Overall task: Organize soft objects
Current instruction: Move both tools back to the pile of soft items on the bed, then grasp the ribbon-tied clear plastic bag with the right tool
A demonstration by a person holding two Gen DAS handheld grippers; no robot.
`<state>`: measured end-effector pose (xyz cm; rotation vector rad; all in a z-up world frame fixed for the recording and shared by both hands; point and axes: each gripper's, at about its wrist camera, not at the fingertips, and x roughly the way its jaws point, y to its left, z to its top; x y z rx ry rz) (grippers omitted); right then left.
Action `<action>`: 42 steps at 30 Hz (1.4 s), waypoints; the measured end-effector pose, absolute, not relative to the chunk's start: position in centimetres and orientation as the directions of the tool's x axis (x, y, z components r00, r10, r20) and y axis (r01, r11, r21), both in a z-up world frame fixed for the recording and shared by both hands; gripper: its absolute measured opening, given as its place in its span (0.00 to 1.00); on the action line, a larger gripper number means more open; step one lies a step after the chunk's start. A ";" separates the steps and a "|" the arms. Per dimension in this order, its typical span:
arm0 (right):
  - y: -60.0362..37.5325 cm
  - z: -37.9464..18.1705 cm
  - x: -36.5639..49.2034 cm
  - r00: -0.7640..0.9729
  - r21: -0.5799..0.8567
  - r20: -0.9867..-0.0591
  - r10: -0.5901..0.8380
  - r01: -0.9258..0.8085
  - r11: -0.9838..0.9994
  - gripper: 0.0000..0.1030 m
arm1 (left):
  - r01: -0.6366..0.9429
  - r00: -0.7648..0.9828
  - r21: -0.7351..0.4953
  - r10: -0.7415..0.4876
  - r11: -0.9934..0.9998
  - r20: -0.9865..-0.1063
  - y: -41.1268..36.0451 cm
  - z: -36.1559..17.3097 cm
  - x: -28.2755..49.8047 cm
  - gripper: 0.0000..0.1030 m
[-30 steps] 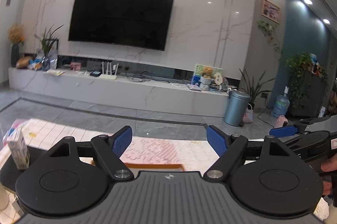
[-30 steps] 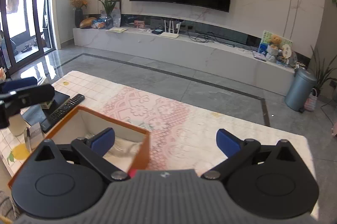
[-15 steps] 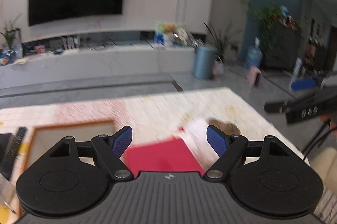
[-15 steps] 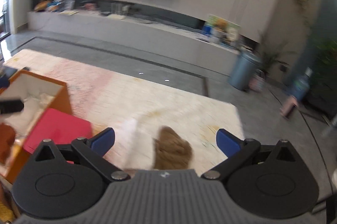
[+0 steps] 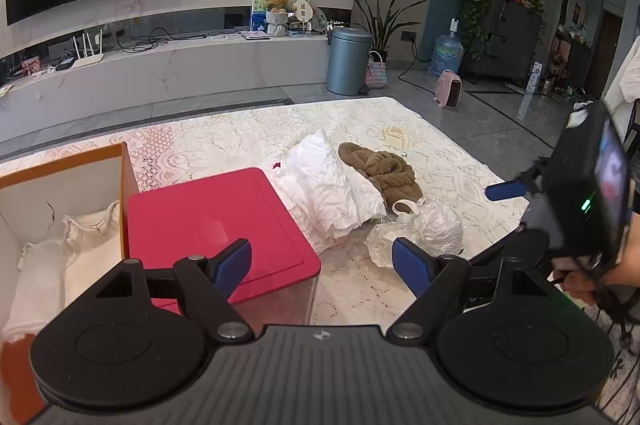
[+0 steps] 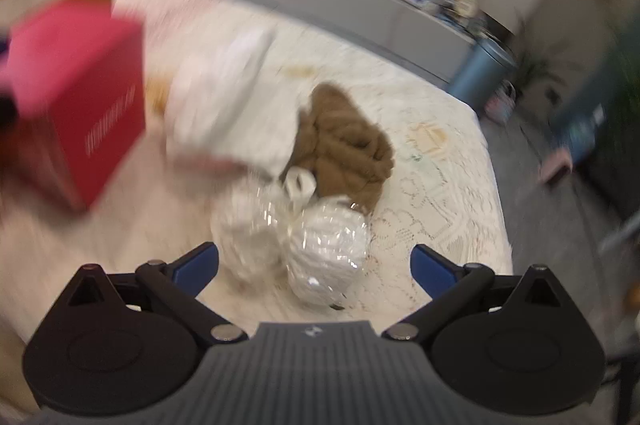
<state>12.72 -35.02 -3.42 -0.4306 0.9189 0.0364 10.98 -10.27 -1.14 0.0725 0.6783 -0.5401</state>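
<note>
A crumpled white cloth point(image 5: 332, 189), a brown fuzzy cloth point(image 5: 382, 171) and a clear plastic bag of white stuff point(image 5: 420, 231) lie together on the lace-covered table point(image 5: 240, 137). A red box point(image 5: 212, 225) stands to their left, beside an orange box point(image 5: 64, 165) with white fabric point(image 5: 68, 257) inside. My left gripper point(image 5: 322, 263) is open above the red box's near corner, holding nothing. My right gripper point(image 6: 314, 263) is open just above the plastic bag point(image 6: 320, 245), with the brown cloth point(image 6: 344, 141) and white cloth point(image 6: 232, 113) beyond; this view is blurred.
The right gripper's body point(image 5: 580, 193) and a hand point(image 5: 600, 273) are at the right in the left wrist view. Beyond the table are a TV console point(image 5: 160, 73), a grey bin point(image 5: 348, 61), plants and a water bottle point(image 5: 446, 55). The table's right edge point(image 6: 496, 185) is close.
Both grippers have swung right and tilted down from the TV wall to the table. The pile of cloths and the bag are now close in front; the right gripper is still moving.
</note>
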 end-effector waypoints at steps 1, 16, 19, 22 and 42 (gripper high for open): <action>-35.0 -3.9 12.7 0.612 -0.375 -0.775 -0.155 -0.249 0.893 0.97 | 0.496 0.645 -0.116 -0.455 0.860 -0.614 -10.1 -1.3 11.0 0.91; -35.2 -8.2 15.9 0.573 -0.442 -0.814 -0.100 -0.498 0.746 0.90 | 0.513 0.612 -0.208 -0.525 0.833 -0.591 -9.5 -1.0 11.1 0.91; -35.6 -8.0 15.9 0.569 -0.401 -0.819 -0.070 -0.480 0.780 0.84 | 0.517 0.614 -0.198 -0.522 0.833 -0.592 -9.5 -1.0 11.1 0.91; -35.7 -8.0 15.5 0.581 -0.396 -0.811 -0.067 -0.463 0.793 0.77 | 0.519 0.626 -0.180 -0.515 0.836 -0.586 -9.2 -0.8 11.0 0.91; -31.4 -3.8 9.6 0.295 -0.145 -0.955 0.032 -0.561 0.815 0.65 | 0.467 0.670 -0.207 -0.497 0.860 -0.552 -6.5 1.2 10.6 0.91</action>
